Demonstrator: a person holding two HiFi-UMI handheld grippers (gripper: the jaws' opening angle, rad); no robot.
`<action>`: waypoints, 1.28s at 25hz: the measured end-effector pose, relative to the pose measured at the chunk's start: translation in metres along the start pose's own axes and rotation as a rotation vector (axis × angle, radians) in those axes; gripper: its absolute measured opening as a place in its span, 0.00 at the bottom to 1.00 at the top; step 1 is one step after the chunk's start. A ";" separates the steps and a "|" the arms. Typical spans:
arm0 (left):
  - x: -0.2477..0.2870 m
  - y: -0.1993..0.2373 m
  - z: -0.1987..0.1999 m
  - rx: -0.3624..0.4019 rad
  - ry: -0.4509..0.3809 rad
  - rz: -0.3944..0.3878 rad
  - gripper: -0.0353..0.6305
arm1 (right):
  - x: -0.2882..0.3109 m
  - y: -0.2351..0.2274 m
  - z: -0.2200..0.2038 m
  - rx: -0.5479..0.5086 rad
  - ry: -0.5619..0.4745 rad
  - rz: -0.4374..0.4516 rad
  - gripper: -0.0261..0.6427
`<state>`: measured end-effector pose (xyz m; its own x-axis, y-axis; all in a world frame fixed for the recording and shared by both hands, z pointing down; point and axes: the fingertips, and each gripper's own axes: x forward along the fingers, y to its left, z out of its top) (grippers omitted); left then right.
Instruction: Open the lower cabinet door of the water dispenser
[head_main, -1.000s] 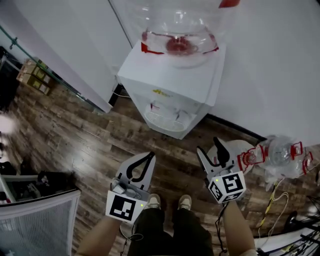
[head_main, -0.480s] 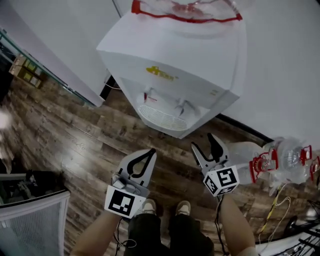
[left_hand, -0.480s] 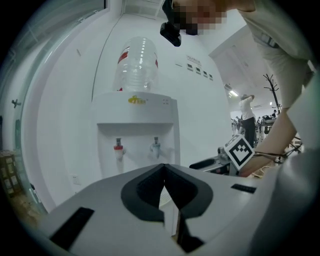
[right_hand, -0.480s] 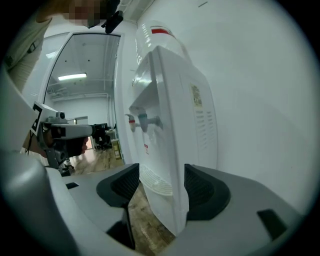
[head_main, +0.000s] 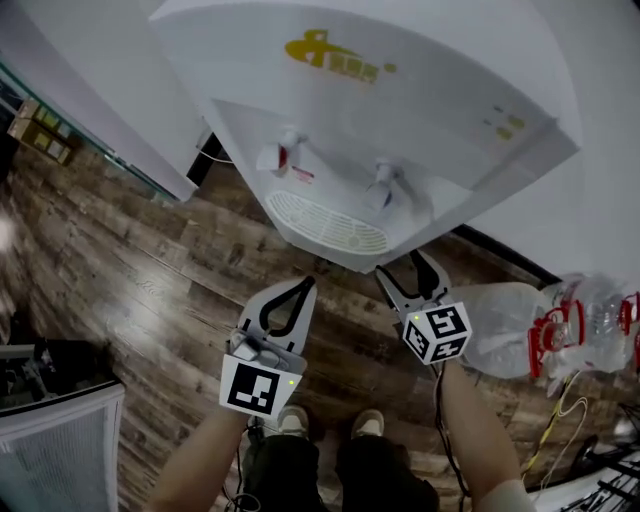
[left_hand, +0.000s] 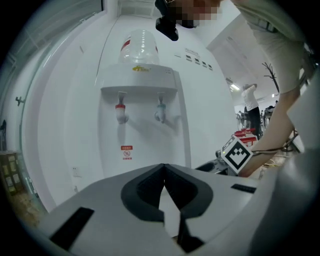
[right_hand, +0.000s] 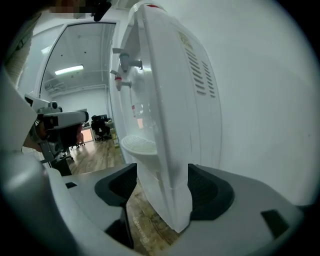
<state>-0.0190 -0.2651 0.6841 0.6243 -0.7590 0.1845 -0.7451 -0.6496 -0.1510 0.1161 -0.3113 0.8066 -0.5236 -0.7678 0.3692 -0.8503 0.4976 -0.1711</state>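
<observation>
The water dispenser (head_main: 400, 110) is white, with a yellow logo (head_main: 335, 55) at 12 o'clock, one red tap (head_main: 283, 157), one pale blue tap (left_hand: 160, 111) and a red-and-white label (left_hand: 126, 152) lower on its front. The floor (head_main: 130, 290) is dark brown wood planking. At 3 o'clock lie clear bottles (head_main: 510, 325) with red handles. The left tool (head_main: 303, 287) is grey with black pads, and its cube carries black-and-white squares.

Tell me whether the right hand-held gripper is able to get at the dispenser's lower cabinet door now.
Probably yes. The right hand-held gripper, its jaws just opened wider, frames the water dispenser at its lower front corner; nothing blocks the lower cabinet door.
</observation>
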 end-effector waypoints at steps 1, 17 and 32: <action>0.002 0.000 -0.007 -0.027 -0.003 0.008 0.06 | 0.005 -0.004 -0.005 0.005 0.004 -0.007 0.50; 0.013 0.009 -0.066 -0.057 0.016 0.019 0.06 | 0.042 -0.022 -0.043 0.008 0.013 -0.068 0.46; 0.014 -0.005 -0.064 -0.090 0.035 -0.015 0.06 | 0.030 0.001 -0.054 0.060 0.063 -0.181 0.45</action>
<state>-0.0217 -0.2692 0.7495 0.6285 -0.7461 0.2198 -0.7545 -0.6535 -0.0606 0.1021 -0.3116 0.8669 -0.3589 -0.8150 0.4549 -0.9330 0.3272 -0.1500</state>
